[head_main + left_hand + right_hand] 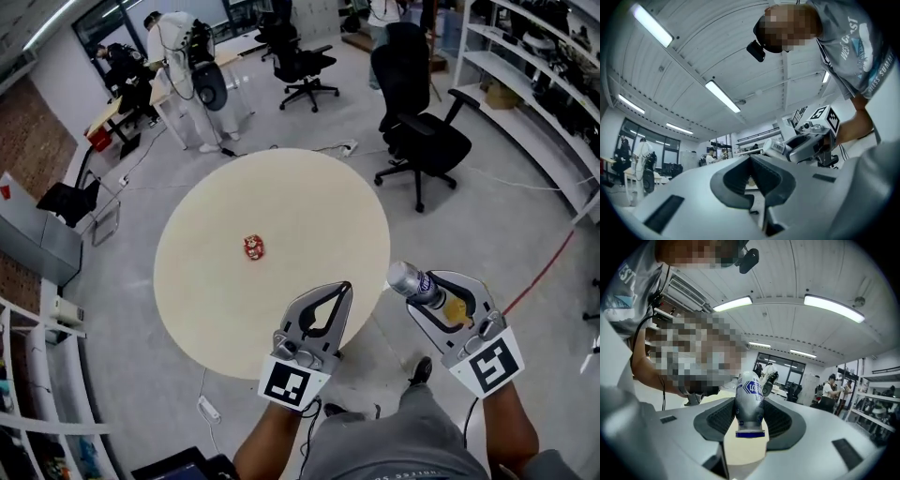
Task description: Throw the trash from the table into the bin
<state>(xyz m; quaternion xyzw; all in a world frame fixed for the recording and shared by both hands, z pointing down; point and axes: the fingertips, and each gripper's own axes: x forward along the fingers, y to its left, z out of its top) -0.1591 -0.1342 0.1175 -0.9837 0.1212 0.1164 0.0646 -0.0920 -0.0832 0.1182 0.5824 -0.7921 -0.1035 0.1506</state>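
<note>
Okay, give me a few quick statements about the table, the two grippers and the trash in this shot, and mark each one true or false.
1. The right gripper is closed on a silver bottle with a blue label. True.
2. The left gripper has its jaws wide apart. False: its jaws are together, with nothing between them.
3. A small red piece of trash lies on the table. True.
4. The table is rectangular. False: it is round.
5. The black office chair is pushed under the table. False: it stands on the floor beyond the table's far right edge, clear of it.
</note>
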